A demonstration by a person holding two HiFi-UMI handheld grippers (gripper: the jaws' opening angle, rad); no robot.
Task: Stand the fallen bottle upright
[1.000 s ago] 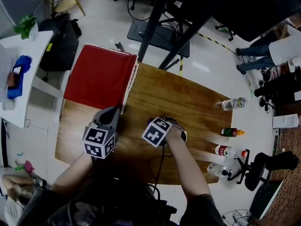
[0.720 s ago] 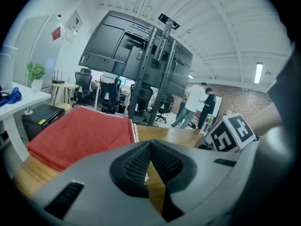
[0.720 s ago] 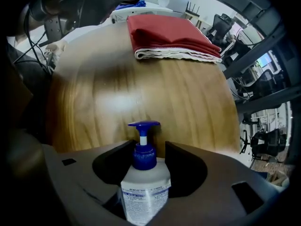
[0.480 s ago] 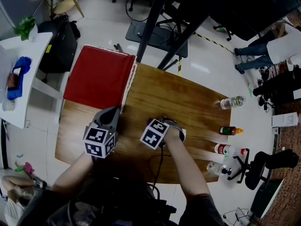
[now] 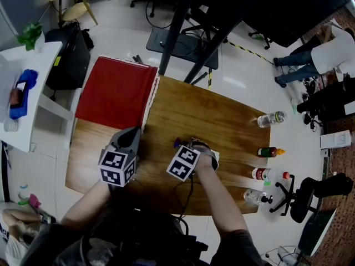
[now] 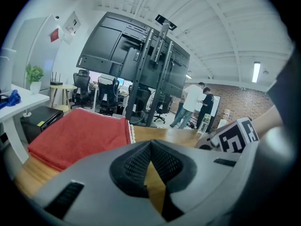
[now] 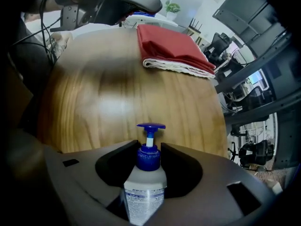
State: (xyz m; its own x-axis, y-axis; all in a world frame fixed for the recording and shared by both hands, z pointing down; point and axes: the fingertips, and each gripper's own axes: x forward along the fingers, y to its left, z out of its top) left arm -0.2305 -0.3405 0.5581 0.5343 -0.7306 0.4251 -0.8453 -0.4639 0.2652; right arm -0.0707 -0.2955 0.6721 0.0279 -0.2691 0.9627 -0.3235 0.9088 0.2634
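A clear pump bottle (image 7: pixel 146 182) with a blue collar and blue pump head sits between the jaws of my right gripper (image 7: pixel 149 150), pump end pointing away over the wooden table (image 7: pixel 117 93). The jaws are closing and their pads press on the bottle's shoulders. In the head view only the blue pump tip (image 5: pixel 176 143) shows past my right gripper (image 5: pixel 186 150), which points steeply down at mid-table. My left gripper (image 5: pixel 135 132) hovers to its left, near the red cloth's corner, shut with nothing in it (image 6: pixel 150 145).
A folded red cloth (image 5: pixel 116 90) covers the table's far left corner. Several bottles line the right edge: a water bottle (image 5: pixel 272 118), a red sauce bottle (image 5: pixel 270 152) and two more nearer me (image 5: pixel 267 174) (image 5: pixel 254 195). People stand beyond the table at right.
My right gripper has rolled and tilted slightly; the blue pump tip now shows beyond it in the head view. The left gripper has kept still.
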